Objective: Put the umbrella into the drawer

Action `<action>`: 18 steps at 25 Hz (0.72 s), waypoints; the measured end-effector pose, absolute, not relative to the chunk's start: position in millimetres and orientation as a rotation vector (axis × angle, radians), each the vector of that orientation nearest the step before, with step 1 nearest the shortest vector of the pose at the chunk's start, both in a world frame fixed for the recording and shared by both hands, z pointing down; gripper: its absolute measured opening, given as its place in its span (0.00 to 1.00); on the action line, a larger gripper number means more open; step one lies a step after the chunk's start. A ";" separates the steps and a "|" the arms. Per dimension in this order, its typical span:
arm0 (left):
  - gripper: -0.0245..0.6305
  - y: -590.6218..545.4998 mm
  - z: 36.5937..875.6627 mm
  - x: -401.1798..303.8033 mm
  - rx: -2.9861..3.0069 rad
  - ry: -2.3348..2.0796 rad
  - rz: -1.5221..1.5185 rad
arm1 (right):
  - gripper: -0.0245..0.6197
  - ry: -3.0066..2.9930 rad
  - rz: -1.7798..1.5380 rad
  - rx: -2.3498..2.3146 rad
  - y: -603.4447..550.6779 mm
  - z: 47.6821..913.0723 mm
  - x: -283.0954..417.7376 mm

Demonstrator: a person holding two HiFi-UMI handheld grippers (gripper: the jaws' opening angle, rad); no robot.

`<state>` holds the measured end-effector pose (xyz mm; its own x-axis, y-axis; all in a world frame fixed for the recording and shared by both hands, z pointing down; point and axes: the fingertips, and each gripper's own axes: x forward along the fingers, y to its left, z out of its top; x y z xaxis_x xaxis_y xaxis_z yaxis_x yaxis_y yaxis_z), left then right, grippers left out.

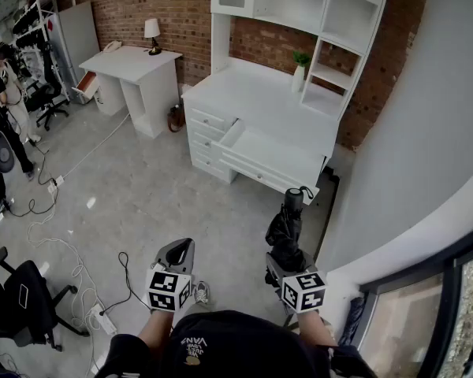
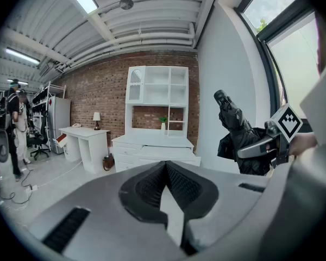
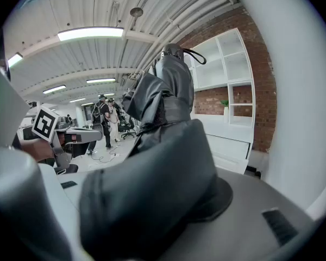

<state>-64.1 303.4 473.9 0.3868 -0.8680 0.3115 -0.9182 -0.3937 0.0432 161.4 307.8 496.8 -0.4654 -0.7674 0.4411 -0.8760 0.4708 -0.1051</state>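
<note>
The task is at its carrying stage. The folded black umbrella [image 1: 286, 231] is in the right gripper [image 1: 284, 268], whose jaws stand fairly wide and are clamped round the bundled canopy, with the handle end and its wrist strap [image 1: 304, 190] pointing forward and upward, away from the person. The left gripper [image 1: 176, 252] holds nothing; in its own view the dark pads meet at the tips with no object between them. The drawer [image 1: 272, 154] of the white desk [image 1: 252, 101] is already pulled out, so no opening step appears to be needed. The person stands well apart from it, with a stretch of grey floor [image 1: 150, 203] in between. What seems to be left is the walk to the desk, lowering the umbrella into the drawer, letting go of it, and perhaps pushing the drawer shut, which the task sentence does not ask for. Several things cannot be read. In the right gripper view the umbrella's fabric fills the foreground and covers the pads, so exactly where they bite on the canopy is unclear. The back of the drawer runs under the desktop and is out of sight; the part that shows looks bare. Whether the umbrella fits lengthwise cannot be judged from here. The person's body is cut off at the bottom edge of the head view.
</note>
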 end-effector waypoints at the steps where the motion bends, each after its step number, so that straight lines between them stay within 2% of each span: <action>1: 0.05 305.4 473.9 -61.9 2.436 -1.593 0.352 | 0.40 -2.391 0.458 1.388 310.1 496.7 162.8; 18: 0.05 313.8 479.0 -17.2 2.463 -1.556 0.371 | 0.40 -2.411 0.449 1.402 322.2 497.1 194.3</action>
